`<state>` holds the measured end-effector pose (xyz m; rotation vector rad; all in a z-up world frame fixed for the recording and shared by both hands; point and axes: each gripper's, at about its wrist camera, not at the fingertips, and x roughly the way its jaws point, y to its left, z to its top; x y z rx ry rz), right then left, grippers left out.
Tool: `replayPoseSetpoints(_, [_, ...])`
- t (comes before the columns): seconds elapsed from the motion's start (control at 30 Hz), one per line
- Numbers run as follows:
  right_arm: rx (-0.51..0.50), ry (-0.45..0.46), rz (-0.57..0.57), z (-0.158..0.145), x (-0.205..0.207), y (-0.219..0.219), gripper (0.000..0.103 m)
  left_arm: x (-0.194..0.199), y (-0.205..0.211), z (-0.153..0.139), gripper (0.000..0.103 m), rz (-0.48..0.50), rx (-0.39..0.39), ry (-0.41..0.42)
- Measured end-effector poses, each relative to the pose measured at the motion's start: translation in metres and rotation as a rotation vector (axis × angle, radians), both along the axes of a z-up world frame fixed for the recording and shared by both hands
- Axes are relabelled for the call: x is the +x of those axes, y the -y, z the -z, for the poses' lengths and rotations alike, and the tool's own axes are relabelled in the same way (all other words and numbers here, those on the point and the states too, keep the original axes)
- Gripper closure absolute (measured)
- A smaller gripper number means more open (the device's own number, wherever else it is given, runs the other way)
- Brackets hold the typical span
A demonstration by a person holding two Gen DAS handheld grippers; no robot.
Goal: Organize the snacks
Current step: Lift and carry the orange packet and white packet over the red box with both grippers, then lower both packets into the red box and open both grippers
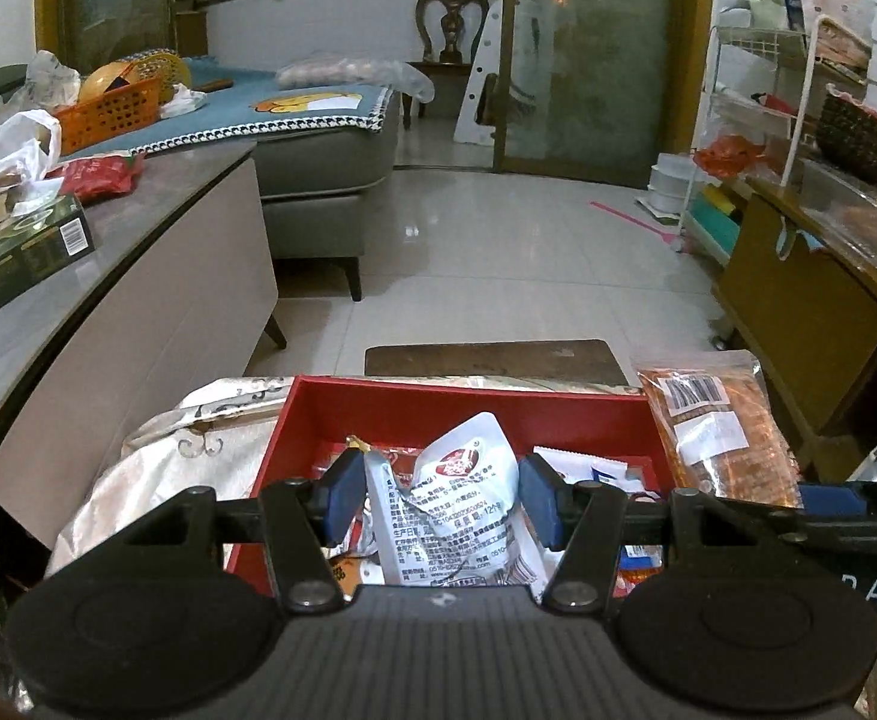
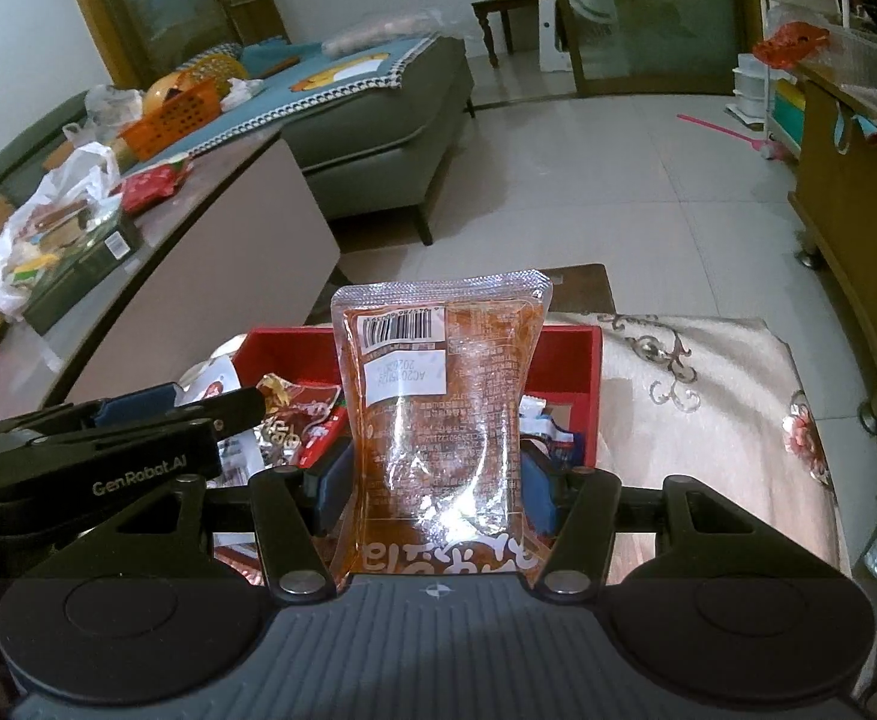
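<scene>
My left gripper (image 1: 438, 501) is shut on a pale blue-white snack packet (image 1: 456, 510), held over the red box (image 1: 468, 405), which holds several other packets. My right gripper (image 2: 432, 486) is shut on a clear orange snack pouch (image 2: 438, 396) with a barcode label, its blue pads pressing the pouch's sides above the same red box (image 2: 570, 354). The orange pouch (image 1: 714, 426) shows at the right in the left wrist view. The left gripper (image 2: 186, 402) appears at the left in the right wrist view.
The red box sits on a cream patterned cloth (image 2: 708, 396). A grey counter (image 1: 156, 198) at the left carries a dark green box (image 1: 24, 246), a white plastic bag (image 1: 6, 144), a red packet (image 1: 99, 174) and an orange basket (image 1: 108, 111). A wooden cabinet (image 1: 798, 294) stands at the right.
</scene>
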<state>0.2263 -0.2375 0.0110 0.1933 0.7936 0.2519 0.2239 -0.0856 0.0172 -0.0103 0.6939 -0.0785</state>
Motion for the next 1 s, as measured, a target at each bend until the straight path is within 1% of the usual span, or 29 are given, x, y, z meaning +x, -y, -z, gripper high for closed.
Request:
replayPoseSetpoints(0.37, [0.008, -0.006, 0.020, 0.004, 0.015, 0.003, 0.039, 0.016, 0.000, 0.004, 0.053, -0.016, 0.014, 0.003])
replayPoseSetpoints(1.0, [-0.009, -0.054, 0.030, 0.023, 0.039, 0.000, 0.038, 0.045, 0.002, 0.023, 0.053, -0.030, 0.038, -0.038])
